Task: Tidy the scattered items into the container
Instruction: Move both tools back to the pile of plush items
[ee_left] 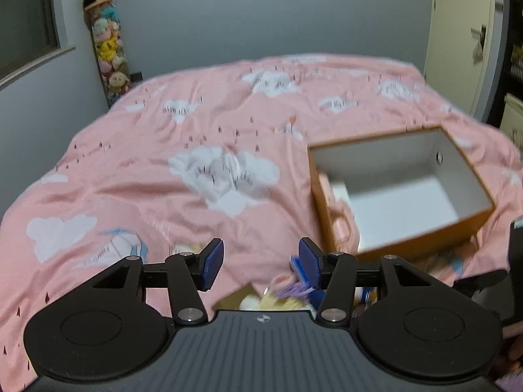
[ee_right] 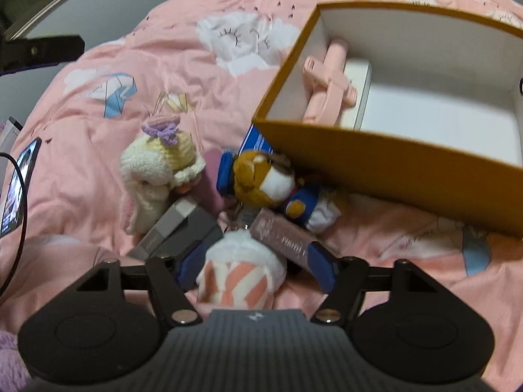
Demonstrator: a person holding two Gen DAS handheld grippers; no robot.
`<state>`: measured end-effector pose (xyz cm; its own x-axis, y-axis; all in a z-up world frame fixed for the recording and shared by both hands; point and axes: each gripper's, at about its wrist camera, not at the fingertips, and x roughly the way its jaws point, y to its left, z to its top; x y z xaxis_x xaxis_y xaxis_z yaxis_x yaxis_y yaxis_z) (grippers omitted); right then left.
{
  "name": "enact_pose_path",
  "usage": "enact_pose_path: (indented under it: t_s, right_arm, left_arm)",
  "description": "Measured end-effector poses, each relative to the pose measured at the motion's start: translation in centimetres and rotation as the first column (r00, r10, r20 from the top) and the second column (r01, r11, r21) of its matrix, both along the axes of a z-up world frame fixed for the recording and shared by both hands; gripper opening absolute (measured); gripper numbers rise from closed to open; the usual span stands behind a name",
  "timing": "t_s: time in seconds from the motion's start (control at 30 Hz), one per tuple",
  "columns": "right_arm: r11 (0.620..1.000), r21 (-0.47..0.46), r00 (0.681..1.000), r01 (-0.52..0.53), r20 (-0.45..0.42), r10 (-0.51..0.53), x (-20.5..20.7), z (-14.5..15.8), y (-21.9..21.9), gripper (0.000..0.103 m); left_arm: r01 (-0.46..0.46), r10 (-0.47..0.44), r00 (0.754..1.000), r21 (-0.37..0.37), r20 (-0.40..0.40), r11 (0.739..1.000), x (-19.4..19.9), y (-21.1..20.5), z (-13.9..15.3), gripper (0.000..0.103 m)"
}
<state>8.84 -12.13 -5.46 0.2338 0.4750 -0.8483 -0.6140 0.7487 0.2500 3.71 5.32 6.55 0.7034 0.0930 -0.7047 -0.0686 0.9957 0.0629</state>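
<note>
An orange box (ee_left: 425, 238) with a white inside sits on the pink bed, right of my left gripper (ee_left: 261, 263), which is open and empty above the bed. In the right wrist view the box (ee_right: 408, 166) holds a pink handle-shaped item (ee_right: 330, 85) and a white box (ee_right: 359, 91). My right gripper (ee_right: 258, 266) is open around a white plush with pink stripes (ee_right: 242, 271). Beyond it lie a brown bear plush in blue (ee_right: 271, 183), a crocheted cream bunny (ee_right: 157, 170), a grey box (ee_right: 176, 228), a mauve box (ee_right: 281, 238) and a blue box (ee_right: 255, 140).
The pink cloud-print duvet (ee_left: 163, 170) covers the bed. A phone with a cable (ee_right: 16, 186) lies at the left edge. A hanging column of plush toys (ee_left: 108, 42) stands by the far wall. A cream door (ee_left: 457, 32) is at the right.
</note>
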Motion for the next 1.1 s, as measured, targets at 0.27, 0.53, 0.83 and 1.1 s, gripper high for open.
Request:
enact_pose_path:
  t_s: [0.27,0.53,0.83,1.1]
  right_arm:
    - [1.000,0.012,0.997,0.002,-0.083,-0.001,-0.2,-1.1,-0.2,0.063]
    - [0.998,-0.042,0.991,-0.048,-0.126,0.042,-0.4,-2.7,1.8,0.063]
    - [0.996,-0.054,0.984,-0.069,-0.169,0.059,0.5,-4.7,2.9,0.071]
    - [0.995,-0.051,0.981,-0.081,-0.183,0.070,0.6,-5.1,3.0,0.070]
  left_arm:
    - [0.013,-0.009,0.984,0.021,-0.179,1.000,-0.9,0.2,-4.8,0.060]
    - [0.018,-0.022,0.969,-0.019,-0.246,1.000,-0.7,0.4,-7.6,0.065]
    - [0.045,-0.058,0.959,-0.053,-0.277,0.998,0.4,-0.7,-10.6,0.069]
    - [0.051,-0.050,0.958,-0.004,-0.283,0.999,1.9,-1.4,-12.3,0.069]
